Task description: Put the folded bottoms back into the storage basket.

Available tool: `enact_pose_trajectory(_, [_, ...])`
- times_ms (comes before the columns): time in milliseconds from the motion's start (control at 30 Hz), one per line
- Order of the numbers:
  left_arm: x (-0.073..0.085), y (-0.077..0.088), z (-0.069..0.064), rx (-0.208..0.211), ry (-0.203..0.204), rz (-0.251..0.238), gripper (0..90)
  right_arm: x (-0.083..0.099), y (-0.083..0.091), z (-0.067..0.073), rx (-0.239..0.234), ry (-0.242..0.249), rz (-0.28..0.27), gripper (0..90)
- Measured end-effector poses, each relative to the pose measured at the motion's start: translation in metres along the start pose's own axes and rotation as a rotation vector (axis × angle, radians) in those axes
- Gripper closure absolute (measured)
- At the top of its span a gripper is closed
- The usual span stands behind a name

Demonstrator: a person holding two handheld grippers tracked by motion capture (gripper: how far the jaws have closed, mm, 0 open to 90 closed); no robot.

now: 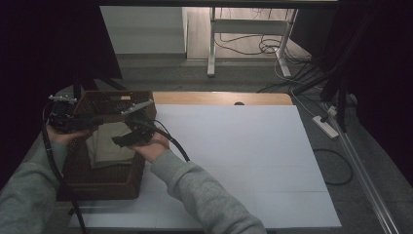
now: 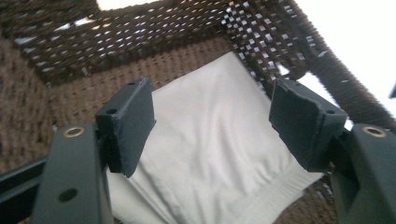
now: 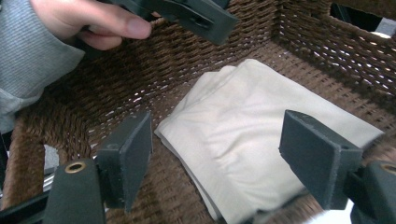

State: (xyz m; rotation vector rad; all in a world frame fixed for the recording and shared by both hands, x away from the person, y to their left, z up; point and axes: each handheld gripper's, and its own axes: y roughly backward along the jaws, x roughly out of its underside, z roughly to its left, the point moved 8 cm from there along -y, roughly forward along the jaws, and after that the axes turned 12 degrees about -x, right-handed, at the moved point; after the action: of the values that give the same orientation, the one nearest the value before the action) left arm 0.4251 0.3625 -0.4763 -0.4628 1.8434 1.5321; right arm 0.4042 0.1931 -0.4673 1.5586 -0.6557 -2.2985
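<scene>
Both grippers hang over the brown wicker basket at the left end of the table. The left gripper has its jaws spread wide with nothing between them, aimed down at the folded beige cloth on the basket floor. The right gripper is just as wide open and empty, looking at the same cloth from the opposite side. In the high view the left gripper sits over the basket's left rim and the right gripper over its right rim, the cloth lying flat between them, near the far half of the basket.

From where I stand, the trouble is depth and crowding. The cloth is folded in several layers, so a shallow pinch probably catches just the top layer and the fold opens as it lifts. A deep reach risks a jaw tip snagging in the open weave of the floor or wall. The two tools also face each other in a narrow space: in the right gripper view the other hand is already close overhead, so they could knock together. A pull against a snag could drag the light basket across the white table.
</scene>
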Motion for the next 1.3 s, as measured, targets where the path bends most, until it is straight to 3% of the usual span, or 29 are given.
enact_pose_trajectory(533, [-0.001,0.015,-0.051,0.082,-0.037,-0.048,31.6,0.032,0.063,-0.022,0.001,-0.005,-0.041,27.7])
enact_pose_trajectory(1033, [0.005,0.024,-0.106,0.161,-0.059,-0.076,32.0,0.078,0.132,-0.041,0.067,-0.023,-0.05,27.7])
enact_pose_trajectory(1300, [0.013,0.03,-0.132,0.162,-0.089,-0.077,32.0,0.11,0.17,-0.044,0.098,-0.034,-0.046,27.7])
